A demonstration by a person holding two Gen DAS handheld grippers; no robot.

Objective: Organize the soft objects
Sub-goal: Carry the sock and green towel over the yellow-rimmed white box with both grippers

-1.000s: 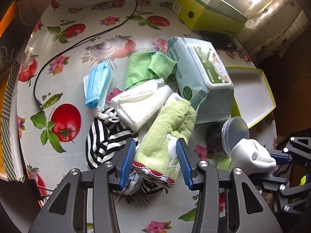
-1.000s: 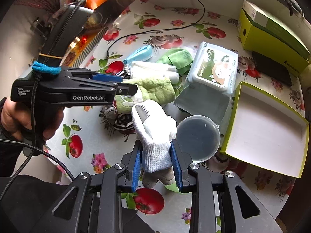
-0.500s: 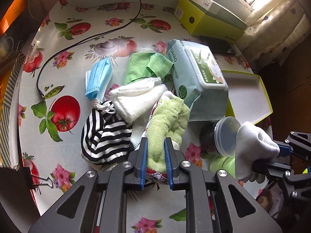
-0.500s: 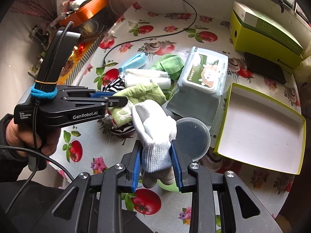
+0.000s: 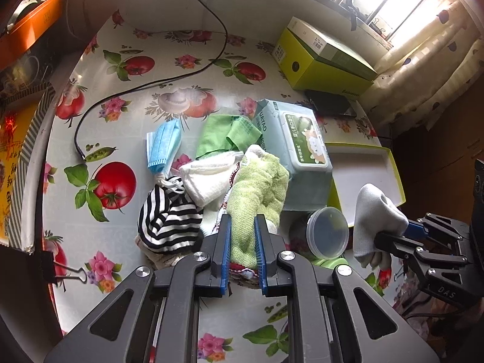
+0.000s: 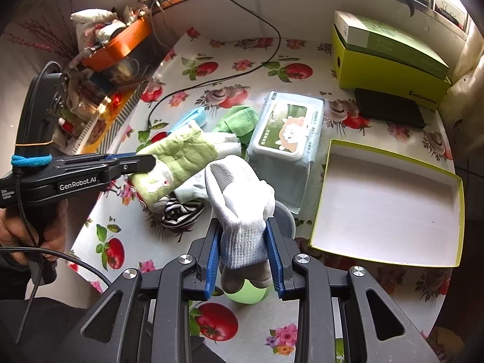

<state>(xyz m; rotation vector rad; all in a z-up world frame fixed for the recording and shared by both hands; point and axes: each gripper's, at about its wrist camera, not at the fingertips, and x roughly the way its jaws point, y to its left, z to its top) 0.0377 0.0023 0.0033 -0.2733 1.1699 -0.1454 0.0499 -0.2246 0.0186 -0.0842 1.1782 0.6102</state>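
Two soft items are clamped at once: the green towel point(image 5: 257, 193) is pinched between the jaws of the left gripper point(image 5: 243, 251), and the white sock point(image 6: 242, 199) is squeezed between the jaws of the right gripper point(image 6: 243, 260). Towel hangs partly raised at the front of the pile, its far end draped near the white cloth point(image 5: 208, 178) and striped sock point(image 5: 169, 220); in the right view it looks off the tablecloth point(image 5: 127, 121). White sock is held in the air above the round plastic lid point(image 5: 328, 231), beside the wipes pack point(image 5: 299, 148).

Step in hand, likely: both picks done, carry phase. Empty shallow box lid point(image 6: 390, 202) sits just right of the wipes, the probable drop spot. Next move calls for swinging the sock over its rim, then opening; the towel needs a clean lift so its tail does not drag the blue face mask point(image 5: 163, 145) or green cloth point(image 5: 227, 133).
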